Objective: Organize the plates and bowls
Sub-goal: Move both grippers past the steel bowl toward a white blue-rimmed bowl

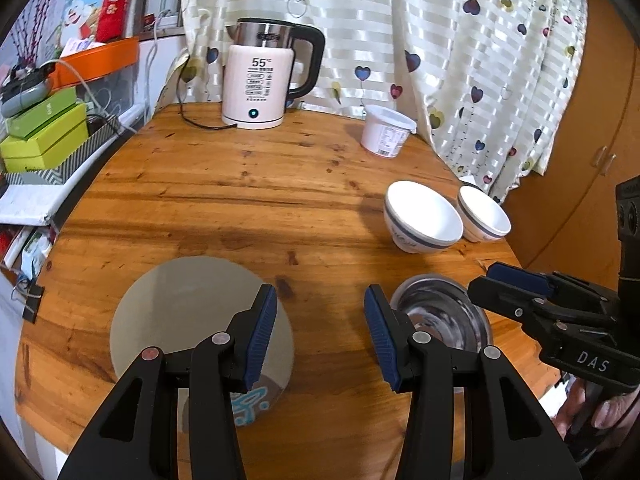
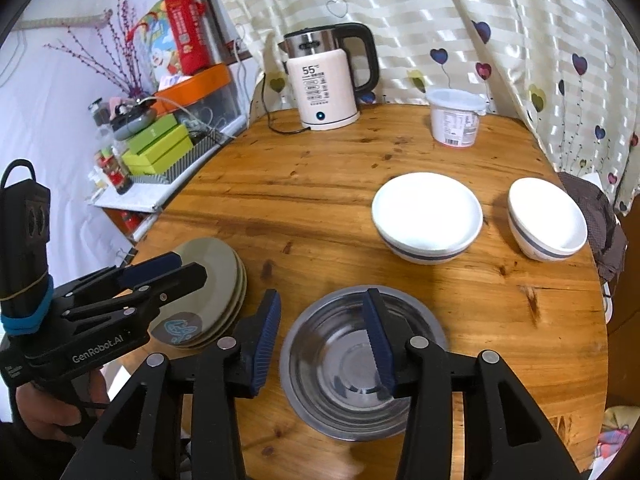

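A stack of grey-green plates [image 1: 192, 312] [image 2: 212, 284] lies at the near left of the round wooden table [image 1: 248, 200]. A steel bowl [image 2: 348, 364] [image 1: 440, 316] sits near the front edge. Two white bowls with a grey band stand further back: a wide one [image 2: 427, 216] [image 1: 420, 216] and a smaller one [image 2: 546, 218] [image 1: 482, 212]. My left gripper [image 1: 320, 336] is open and empty, above the table between the plates and the steel bowl; it also shows in the right wrist view [image 2: 168, 268]. My right gripper [image 2: 324, 340] is open, its jaws straddling the steel bowl's left rim.
A white electric kettle [image 1: 260, 76] [image 2: 324, 80] with its cord stands at the back of the table. A white plastic tub [image 1: 386, 130] [image 2: 456, 116] is back right. A heart-pattern curtain [image 1: 440, 40] hangs behind. Boxes and clutter [image 1: 44, 136] fill a shelf on the left.
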Tool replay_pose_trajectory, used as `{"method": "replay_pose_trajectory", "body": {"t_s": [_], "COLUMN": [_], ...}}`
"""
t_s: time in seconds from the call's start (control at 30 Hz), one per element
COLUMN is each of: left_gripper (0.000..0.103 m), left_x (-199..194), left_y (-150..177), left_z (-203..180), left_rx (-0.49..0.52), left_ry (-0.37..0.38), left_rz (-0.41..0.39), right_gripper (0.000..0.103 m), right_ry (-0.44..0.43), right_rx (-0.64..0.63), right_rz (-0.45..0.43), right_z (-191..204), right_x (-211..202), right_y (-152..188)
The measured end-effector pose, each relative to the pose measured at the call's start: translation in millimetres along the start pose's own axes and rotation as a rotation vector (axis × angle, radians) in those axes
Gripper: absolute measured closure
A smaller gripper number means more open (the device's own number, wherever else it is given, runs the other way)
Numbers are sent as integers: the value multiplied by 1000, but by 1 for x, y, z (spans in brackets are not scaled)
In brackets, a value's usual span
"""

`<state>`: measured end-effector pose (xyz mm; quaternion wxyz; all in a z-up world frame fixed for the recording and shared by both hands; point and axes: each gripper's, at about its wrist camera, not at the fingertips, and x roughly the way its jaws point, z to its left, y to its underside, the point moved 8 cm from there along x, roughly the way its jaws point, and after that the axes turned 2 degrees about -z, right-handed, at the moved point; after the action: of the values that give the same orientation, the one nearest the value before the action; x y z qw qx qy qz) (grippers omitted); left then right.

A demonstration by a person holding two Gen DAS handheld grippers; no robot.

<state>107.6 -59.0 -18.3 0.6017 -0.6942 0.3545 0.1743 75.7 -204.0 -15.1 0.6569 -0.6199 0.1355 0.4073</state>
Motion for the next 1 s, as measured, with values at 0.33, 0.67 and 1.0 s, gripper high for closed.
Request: {"method": "replay_pose_trajectory", "body": {"t_s": [0.33,0.67,1.0], "left_gripper": [56,56,56], "left_x": [11,30,57], "left_y": [-6,-16,-37], "left_z": [-14,-26,-46], "left_rx": [20,13,9], "left_ry": [25,73,133], "left_rz": [18,60,102], "right_gripper": [60,60,68], "right_ry": [35,93,112], "right_rx": [38,105,173], "right_rz": [9,27,34], "right_z": [-23,-54,-82], "right_x": [-1,5,18], "right_y": [1,-1,-10]}}
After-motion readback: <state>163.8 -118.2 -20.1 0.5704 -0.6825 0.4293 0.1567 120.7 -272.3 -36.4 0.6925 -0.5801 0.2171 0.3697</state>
